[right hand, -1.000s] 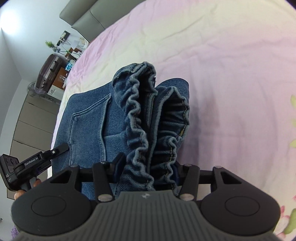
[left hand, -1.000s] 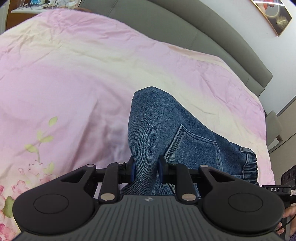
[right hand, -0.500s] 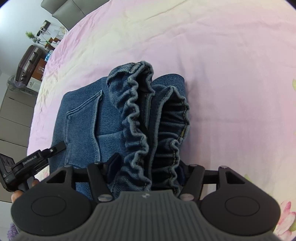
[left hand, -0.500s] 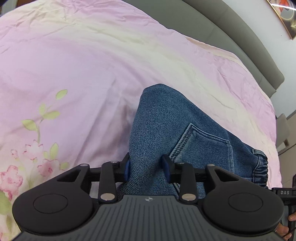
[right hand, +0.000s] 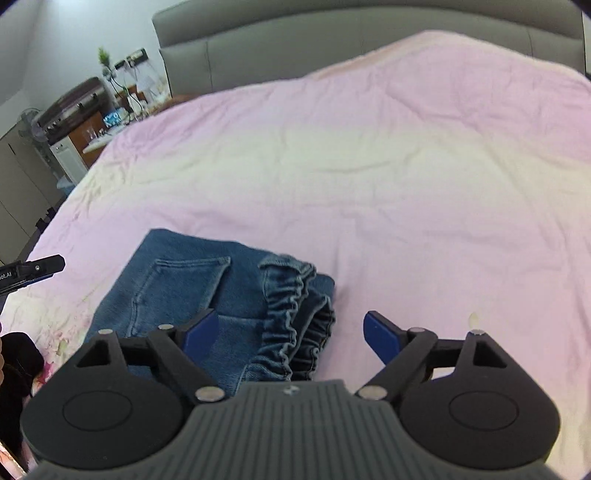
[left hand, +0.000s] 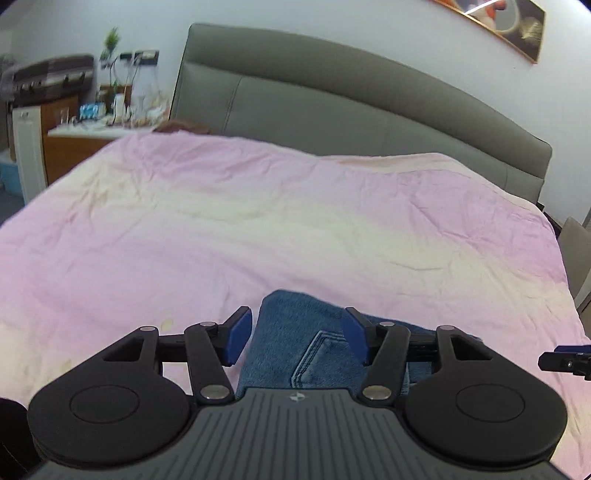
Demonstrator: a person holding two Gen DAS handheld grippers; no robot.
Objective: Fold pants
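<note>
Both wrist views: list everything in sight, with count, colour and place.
pants: one, blue denim, folded, lying on the near part of the bedspread, waistband to the right.
bedspread: one, pink and cream, covering the bed.
headboard: one, grey, behind the bed.
picture: one, framed, on the wall, upper right.
side table: one, brown, cluttered, left of the headboard.
plant: one, green, by the side table.
left tongs: open, over the pants.
right tongs: open, over the waistband.
</note>
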